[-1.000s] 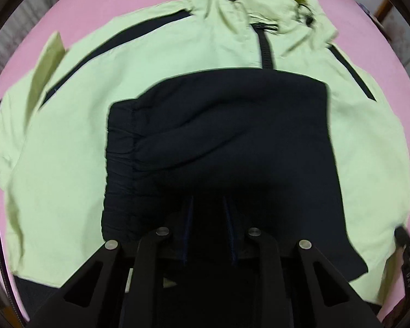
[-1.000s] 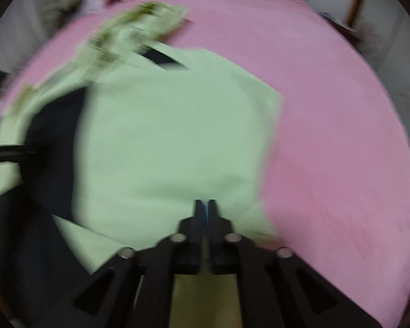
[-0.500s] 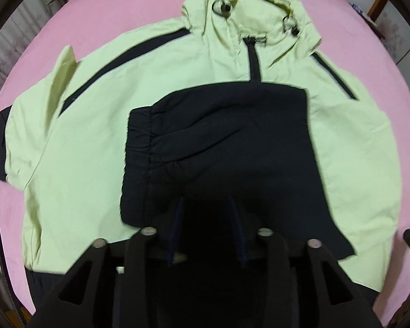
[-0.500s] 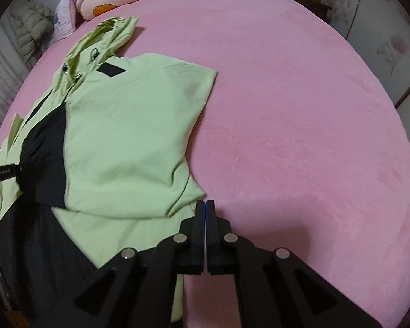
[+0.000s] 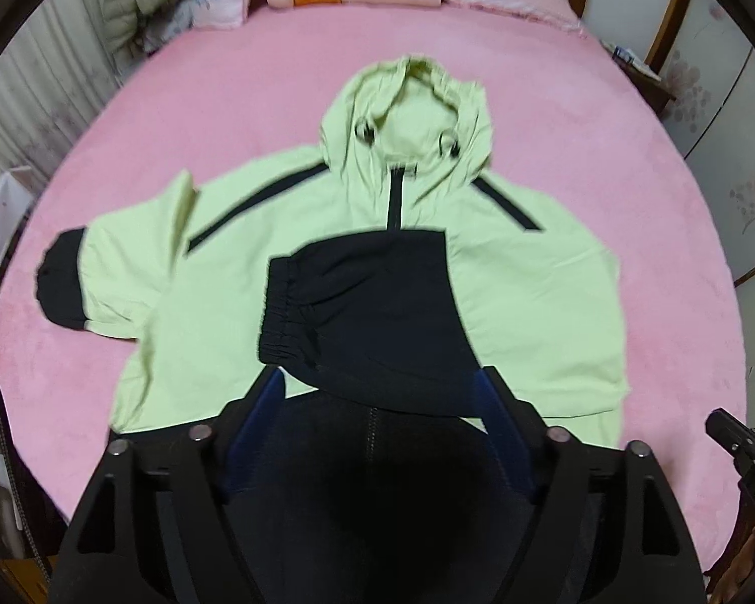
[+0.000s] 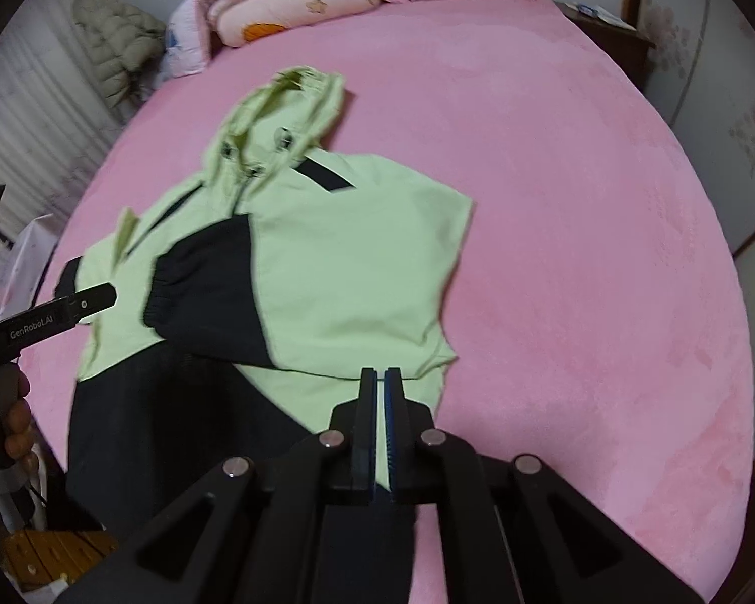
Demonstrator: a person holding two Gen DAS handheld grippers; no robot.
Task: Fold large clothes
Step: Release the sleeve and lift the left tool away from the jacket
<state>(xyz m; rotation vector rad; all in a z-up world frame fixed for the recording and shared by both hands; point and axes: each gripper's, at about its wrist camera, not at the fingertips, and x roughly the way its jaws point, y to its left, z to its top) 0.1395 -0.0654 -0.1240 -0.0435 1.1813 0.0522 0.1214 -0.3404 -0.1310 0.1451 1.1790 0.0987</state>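
Left hand-held gripper gapes empty; right hand-held gripper closed, empty. Next: pinch the jacket sleeve cuff (nine o'clock), fold inward flat.

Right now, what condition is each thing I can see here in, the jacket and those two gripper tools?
Light green and black hooded jacket: lying face up on the pink bed cover, partly folded.
Right sleeve with black cuff: folded across the chest.
Left sleeve with black cuff: not yet folded, spread out to the side.
Hood: flat, unfolded.
Left gripper: open, empty.
Right gripper: shut, empty.
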